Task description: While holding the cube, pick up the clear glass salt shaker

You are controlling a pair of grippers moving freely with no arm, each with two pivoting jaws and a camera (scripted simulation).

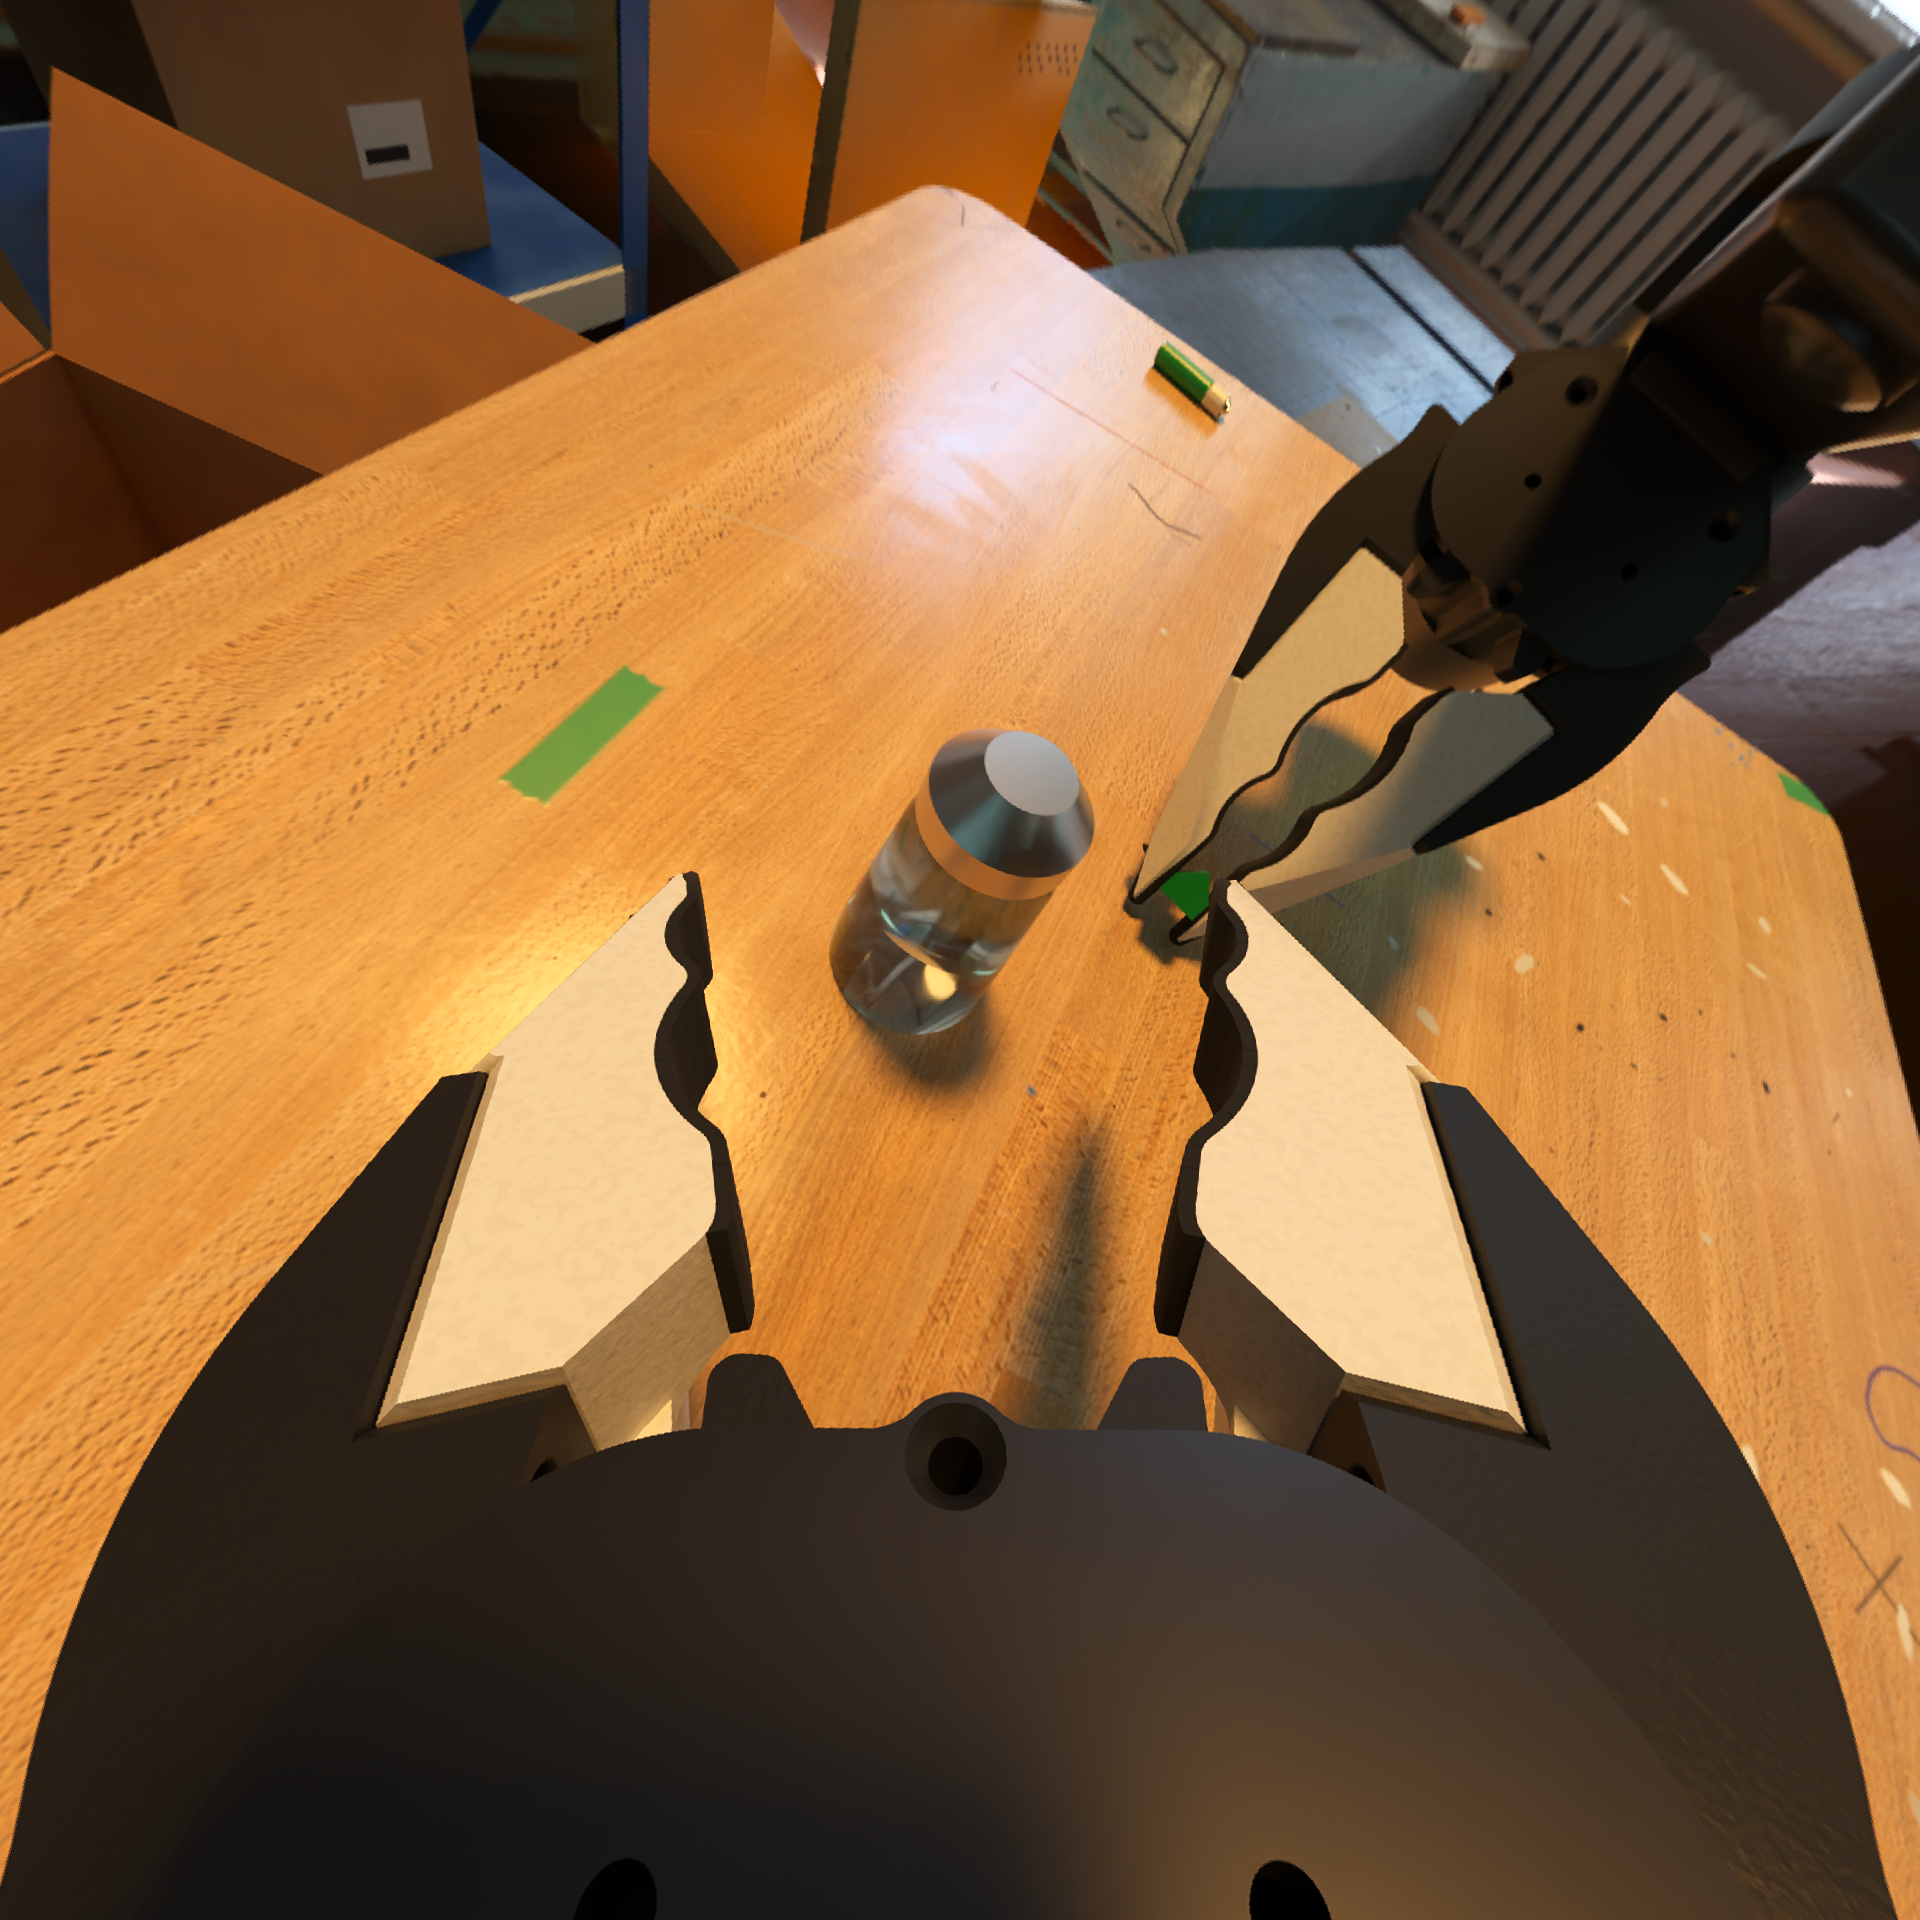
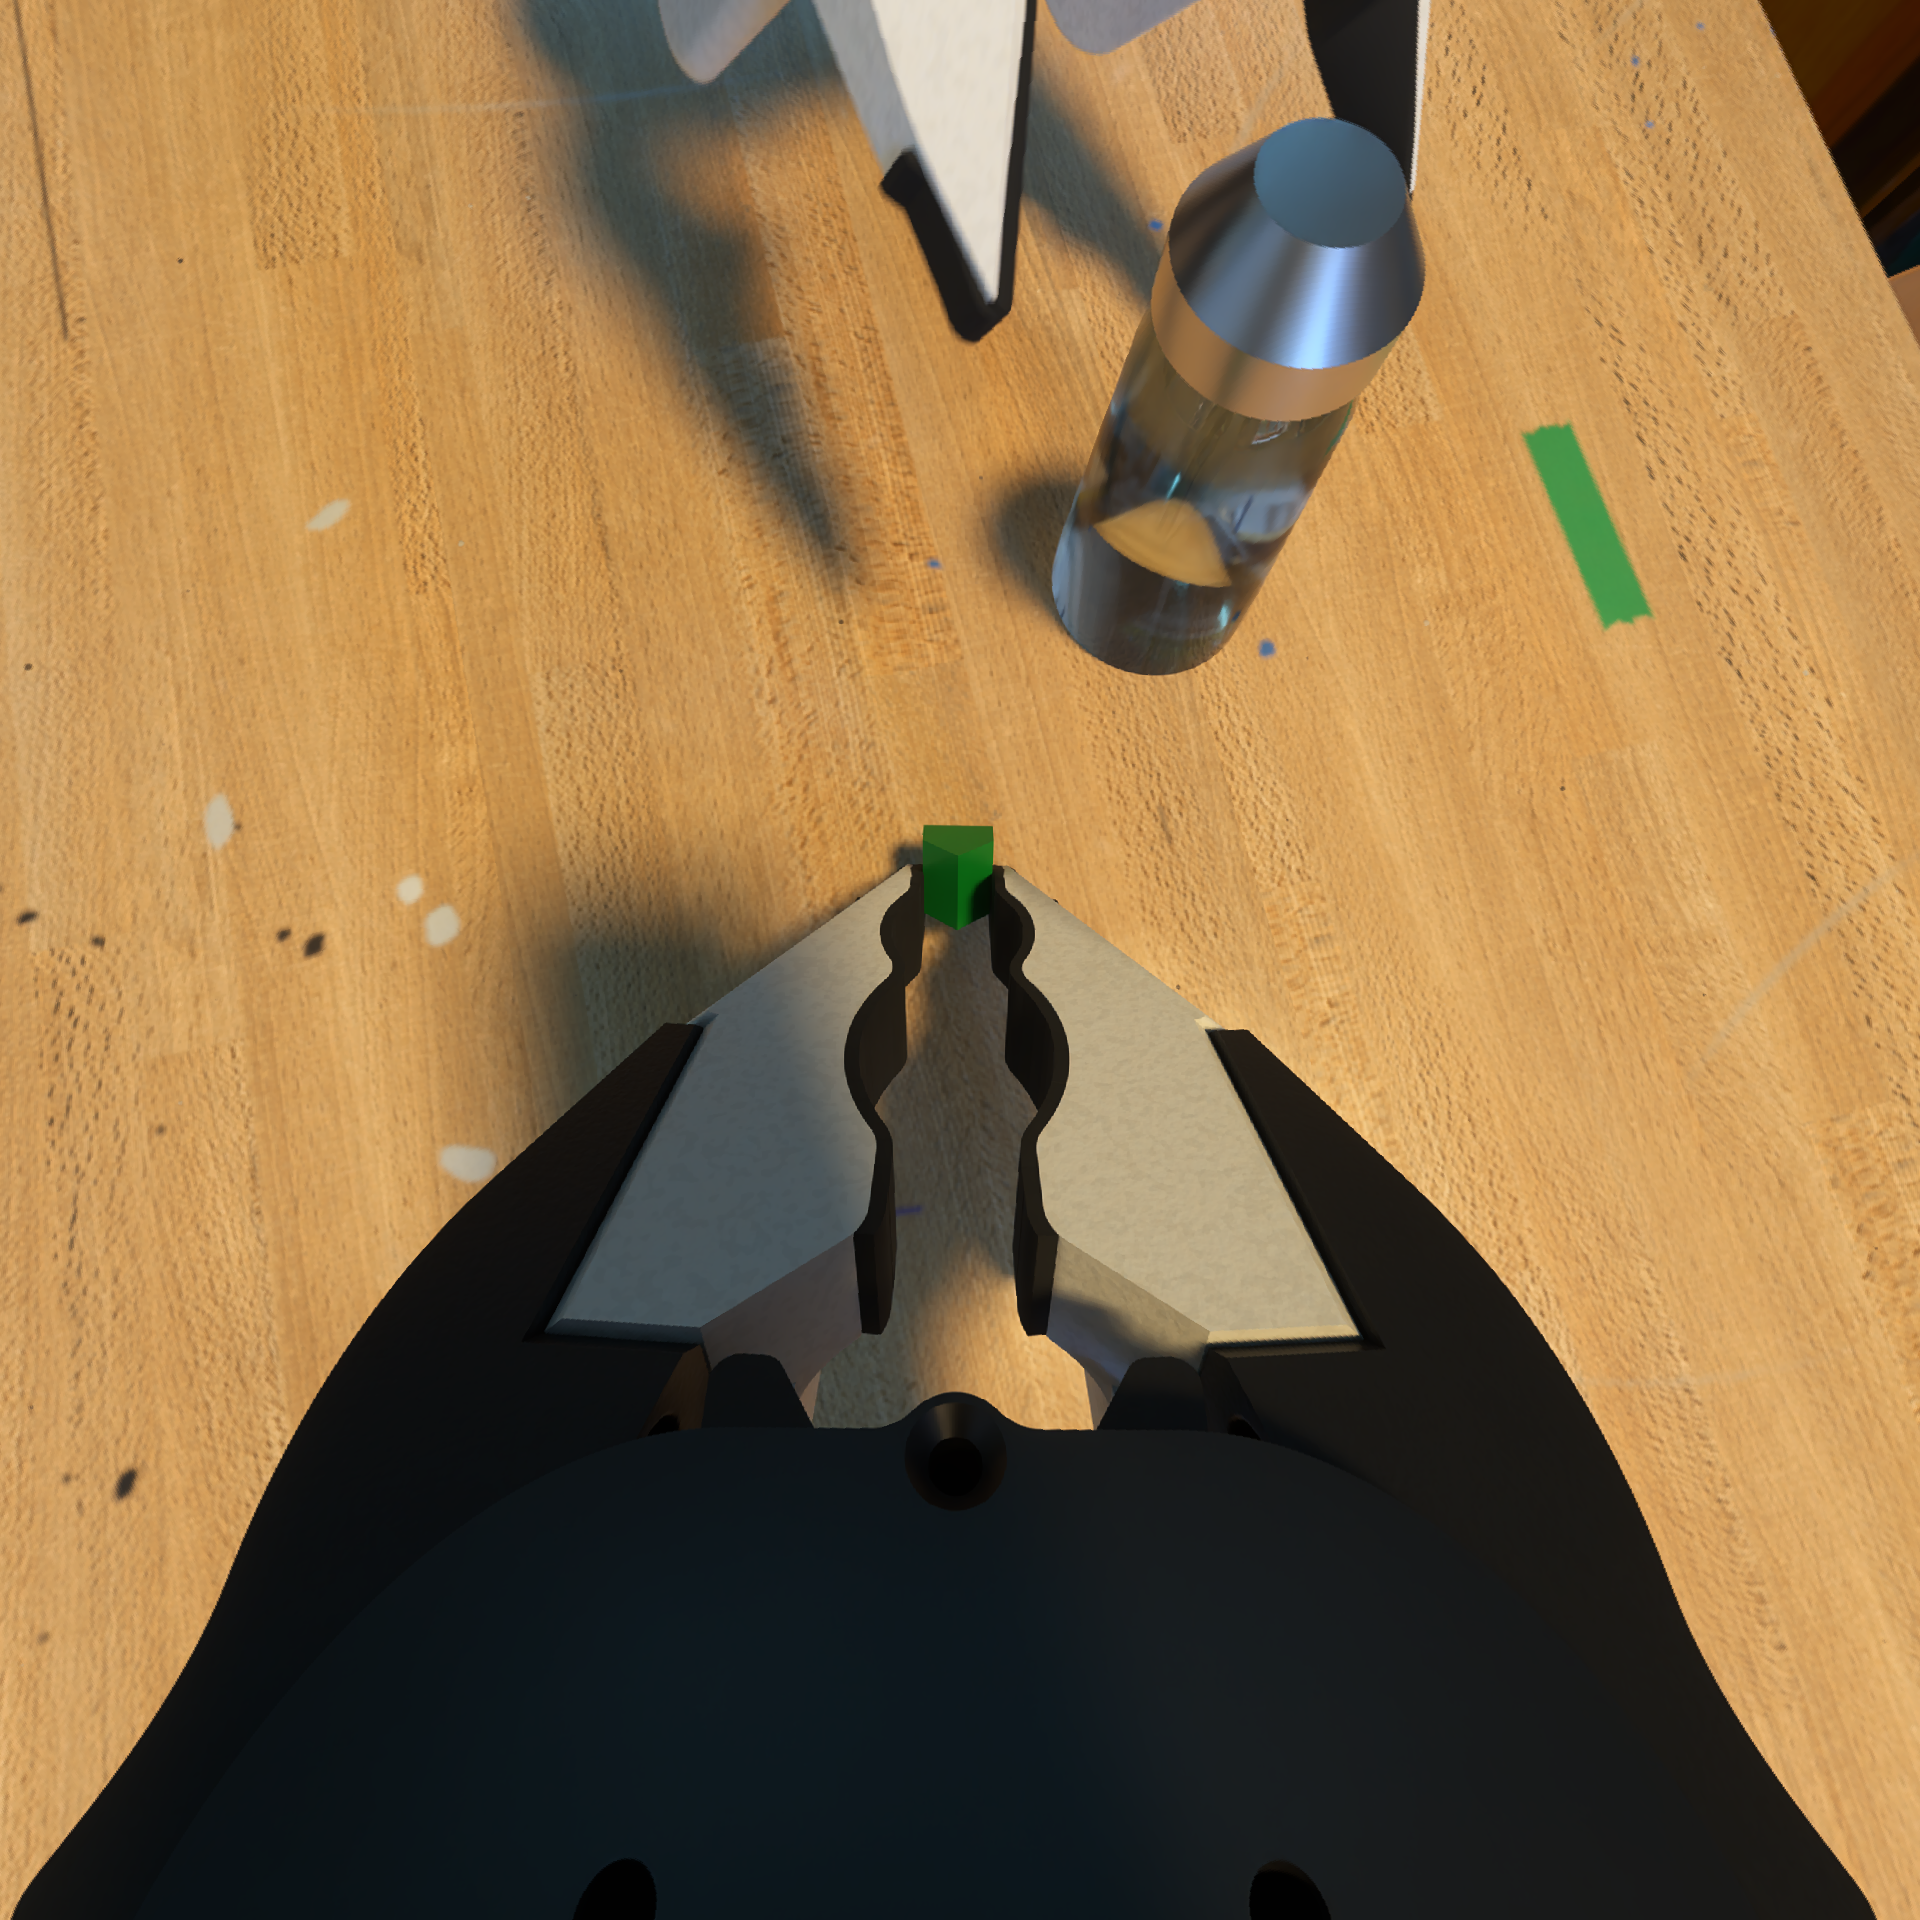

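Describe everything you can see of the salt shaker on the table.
The salt shaker is a clear glass cylinder with a rounded base and a conical brushed-metal cap ending in a flat top. It stands upright on the wooden table, casting a soft shadow. Nothing grips it: the open left gripper sits just short of it, its fingers either side of the approach line. The glass shows warped reflections, so any contents cannot be told.

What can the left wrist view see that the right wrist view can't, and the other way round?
Only the left wrist view shows the green battery near the table's far edge, cardboard boxes and the open left tool whole. Only the right wrist view shows the right tool pinching the green cube up close. Both show the salt shaker, green tape and wooden table.
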